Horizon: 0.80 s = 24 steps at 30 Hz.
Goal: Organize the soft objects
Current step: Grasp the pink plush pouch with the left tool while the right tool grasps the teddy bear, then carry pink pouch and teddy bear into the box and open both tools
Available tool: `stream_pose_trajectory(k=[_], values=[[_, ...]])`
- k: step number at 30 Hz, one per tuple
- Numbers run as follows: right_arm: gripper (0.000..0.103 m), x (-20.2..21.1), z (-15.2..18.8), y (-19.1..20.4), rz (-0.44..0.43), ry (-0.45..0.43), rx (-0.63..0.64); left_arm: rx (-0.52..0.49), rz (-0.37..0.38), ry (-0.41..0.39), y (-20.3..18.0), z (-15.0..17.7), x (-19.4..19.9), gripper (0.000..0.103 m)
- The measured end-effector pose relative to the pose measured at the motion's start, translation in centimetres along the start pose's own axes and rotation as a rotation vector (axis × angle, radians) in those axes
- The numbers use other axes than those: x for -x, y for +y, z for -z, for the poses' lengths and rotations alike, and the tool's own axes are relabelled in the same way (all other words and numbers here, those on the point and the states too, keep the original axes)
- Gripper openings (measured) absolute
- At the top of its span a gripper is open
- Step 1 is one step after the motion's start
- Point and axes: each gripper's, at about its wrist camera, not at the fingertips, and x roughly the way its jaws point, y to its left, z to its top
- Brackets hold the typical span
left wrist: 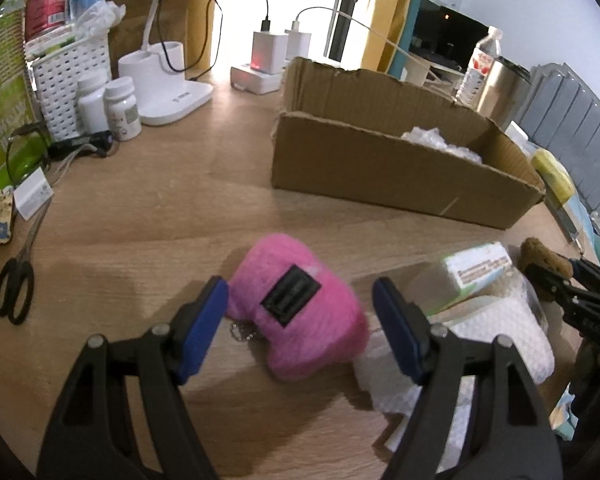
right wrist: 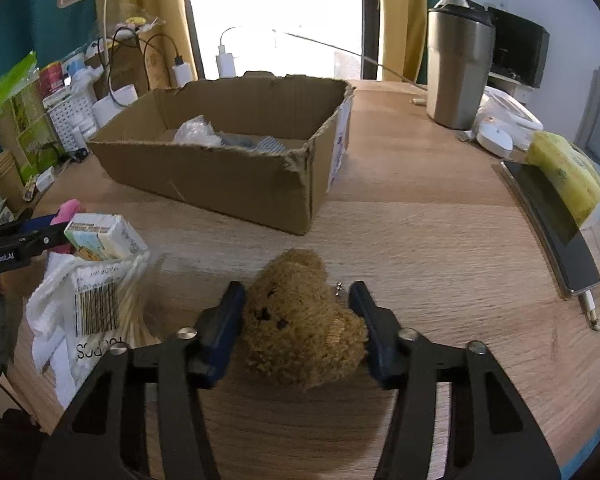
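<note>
A pink plush toy (left wrist: 300,316) with a black patch lies on the wooden table between the fingers of my left gripper (left wrist: 300,292), which is open around it with gaps on both sides. A brown plush bear (right wrist: 300,324) lies between the fingers of my right gripper (right wrist: 296,294); the blue pads touch its sides. The bear (left wrist: 544,260) and the right gripper also show at the right edge of the left wrist view. An open cardboard box (left wrist: 396,168) stands behind, also in the right wrist view (right wrist: 228,176), holding crumpled plastic (right wrist: 198,132) and soft items.
A tissue pack (left wrist: 476,268) and a bag of cotton swabs (right wrist: 100,304) lie between the toys. Scissors (left wrist: 14,288), bottles (left wrist: 120,106), a white basket (left wrist: 68,80), a lamp base (left wrist: 172,96) and chargers (left wrist: 268,56) stand left and behind. A steel tumbler (right wrist: 458,68) and phone (right wrist: 548,216) are on the right.
</note>
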Motion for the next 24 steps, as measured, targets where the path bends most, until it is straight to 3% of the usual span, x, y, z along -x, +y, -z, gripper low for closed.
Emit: stream_pose_trajectory(k=[1,6,12,24], values=[[0.05,0.0,0.0,0.2,0.003,0.001,0.008,0.0,0.002,0.0,0.1,0.0,0.0,0.065],[0.043,0.0,-0.1,1.3,0.009,-0.001,0.045,-0.004,0.03,-0.008,0.6,0.2,0.4,0.057],[0.042,0.8,-0.8,2.3,0.01,-0.026,0.074,0.016,0.086,-0.031,1.1,0.2,1.2,0.044],[0.042,2.6,-2.7,4.2,0.005,-0.092,0.124,0.015,0.136,-0.097,1.0,-0.9,3.3,0.041]])
